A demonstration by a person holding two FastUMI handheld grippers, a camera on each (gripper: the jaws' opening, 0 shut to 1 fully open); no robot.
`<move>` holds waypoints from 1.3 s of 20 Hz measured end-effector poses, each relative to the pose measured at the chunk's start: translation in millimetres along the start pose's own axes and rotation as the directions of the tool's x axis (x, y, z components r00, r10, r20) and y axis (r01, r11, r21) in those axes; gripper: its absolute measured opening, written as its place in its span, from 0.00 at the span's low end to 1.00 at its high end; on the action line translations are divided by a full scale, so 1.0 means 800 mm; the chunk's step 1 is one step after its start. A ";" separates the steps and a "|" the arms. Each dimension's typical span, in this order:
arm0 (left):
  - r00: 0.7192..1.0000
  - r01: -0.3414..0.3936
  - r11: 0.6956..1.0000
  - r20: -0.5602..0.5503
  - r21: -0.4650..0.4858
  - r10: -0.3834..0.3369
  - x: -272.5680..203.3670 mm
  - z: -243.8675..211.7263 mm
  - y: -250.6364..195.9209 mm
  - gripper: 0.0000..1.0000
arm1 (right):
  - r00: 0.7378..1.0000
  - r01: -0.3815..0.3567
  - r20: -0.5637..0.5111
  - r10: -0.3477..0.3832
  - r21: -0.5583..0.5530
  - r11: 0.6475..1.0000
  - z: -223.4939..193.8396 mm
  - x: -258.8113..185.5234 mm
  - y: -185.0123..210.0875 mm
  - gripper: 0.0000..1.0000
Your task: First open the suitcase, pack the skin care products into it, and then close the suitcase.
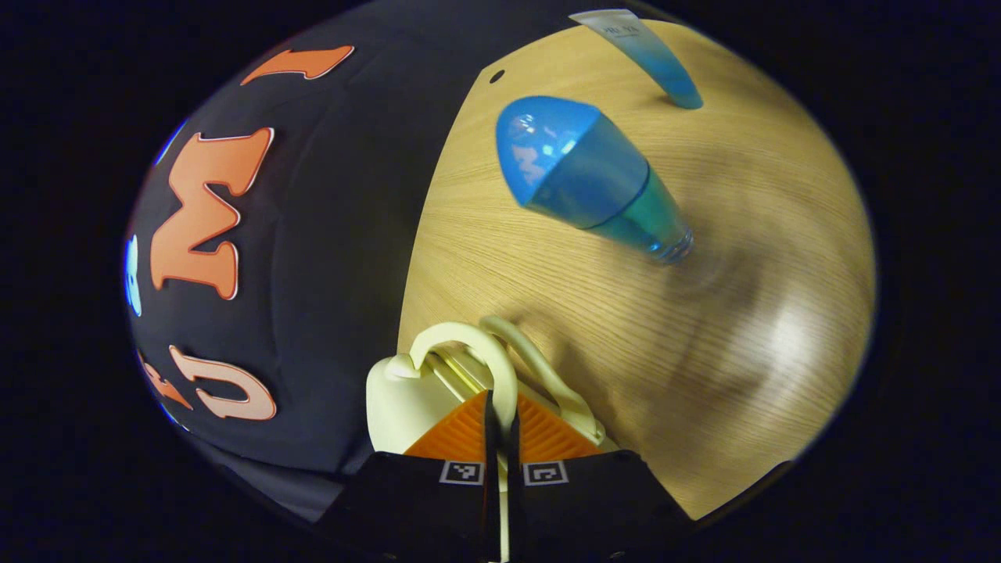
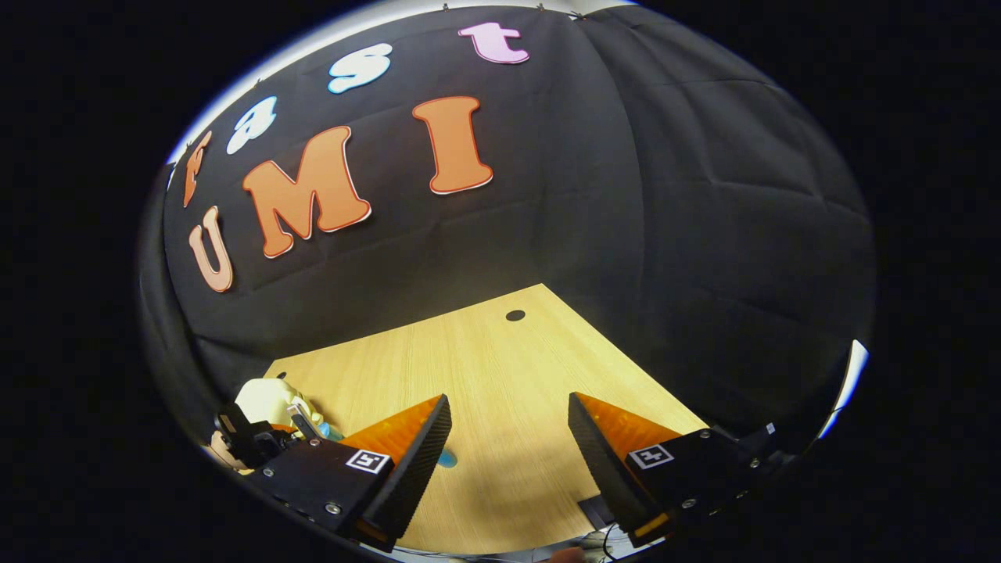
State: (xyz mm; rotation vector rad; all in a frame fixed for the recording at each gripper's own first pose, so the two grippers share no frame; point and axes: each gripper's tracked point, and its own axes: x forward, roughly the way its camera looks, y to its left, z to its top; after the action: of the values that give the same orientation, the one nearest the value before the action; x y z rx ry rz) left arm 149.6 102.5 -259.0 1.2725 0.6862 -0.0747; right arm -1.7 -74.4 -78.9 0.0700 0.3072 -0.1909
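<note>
I see a translucent blue cone-capped bottle (image 1: 590, 184), a cream plastic suitcase (image 1: 407, 395), and a pale wood-grain table (image 1: 751, 328).

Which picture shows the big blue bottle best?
The left gripper view: the big blue bottle stands on the wooden table, clear from its rounded cap to its base. In the right gripper view, just a small blue bit peeks past the right gripper's finger; I cannot tell whether that is the same bottle.

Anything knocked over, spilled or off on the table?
Nothing stands out. The blue-capped bottle and pale blue tube stand on the wooden table, no spill. The left hand-held gripper grips the cream suitcase's handle.
</note>
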 end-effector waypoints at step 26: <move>0.962 0.249 0.210 0.266 -0.945 0.056 -0.031 -0.017 0.040 0.02 | 0.973 -0.232 0.016 0.231 0.097 0.968 -0.006 -0.078 0.271 0.95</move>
State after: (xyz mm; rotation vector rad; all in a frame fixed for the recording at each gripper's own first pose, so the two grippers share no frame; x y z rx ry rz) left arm 137.1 117.0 -220.4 -0.0912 0.4187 0.1046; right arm -18.6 149.6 -55.6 0.2019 0.2824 0.0263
